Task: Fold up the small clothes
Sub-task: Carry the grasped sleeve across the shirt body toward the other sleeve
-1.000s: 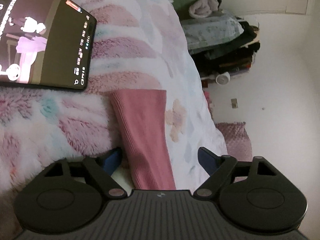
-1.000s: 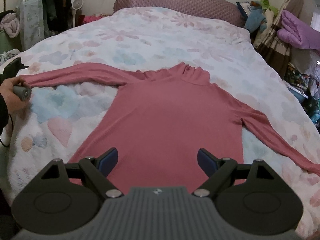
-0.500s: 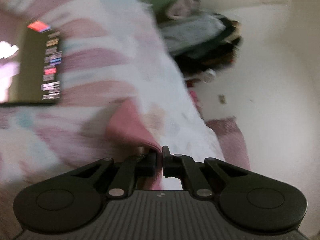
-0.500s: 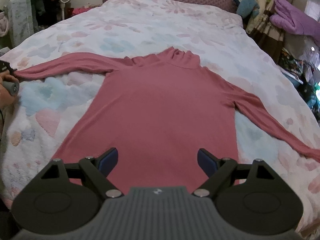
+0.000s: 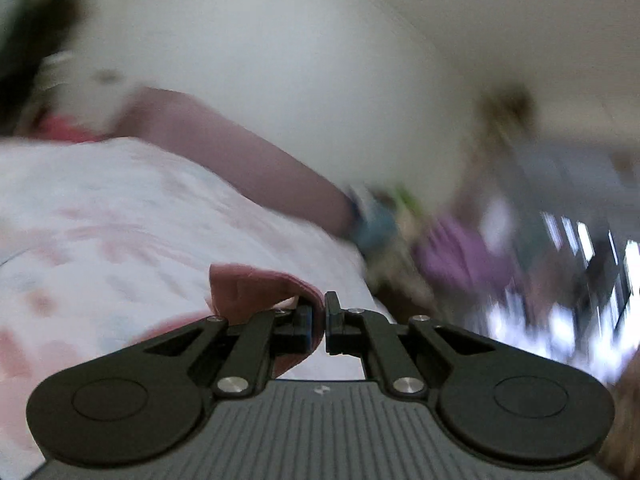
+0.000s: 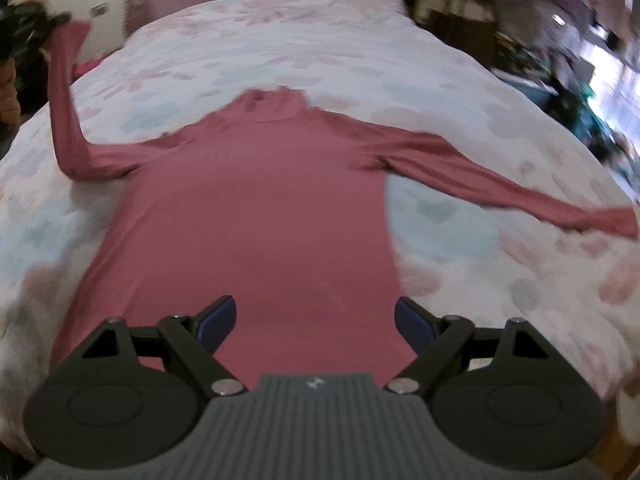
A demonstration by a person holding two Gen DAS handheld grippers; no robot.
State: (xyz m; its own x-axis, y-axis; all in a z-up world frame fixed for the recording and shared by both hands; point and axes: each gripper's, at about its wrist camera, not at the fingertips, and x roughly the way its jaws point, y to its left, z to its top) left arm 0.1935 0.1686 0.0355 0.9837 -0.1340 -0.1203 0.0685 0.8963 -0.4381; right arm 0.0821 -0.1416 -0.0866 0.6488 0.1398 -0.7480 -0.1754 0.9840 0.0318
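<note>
While the left gripper pinches the pink sleeve cuff, the right gripper gapes wide

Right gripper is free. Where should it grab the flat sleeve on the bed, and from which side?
Best at the cuff of the flat sleeve, coming from above. That end lies free on the bedspread, away from the body of the pink top, so it should lift cleanly. The right gripper stands open over the hem.
</note>
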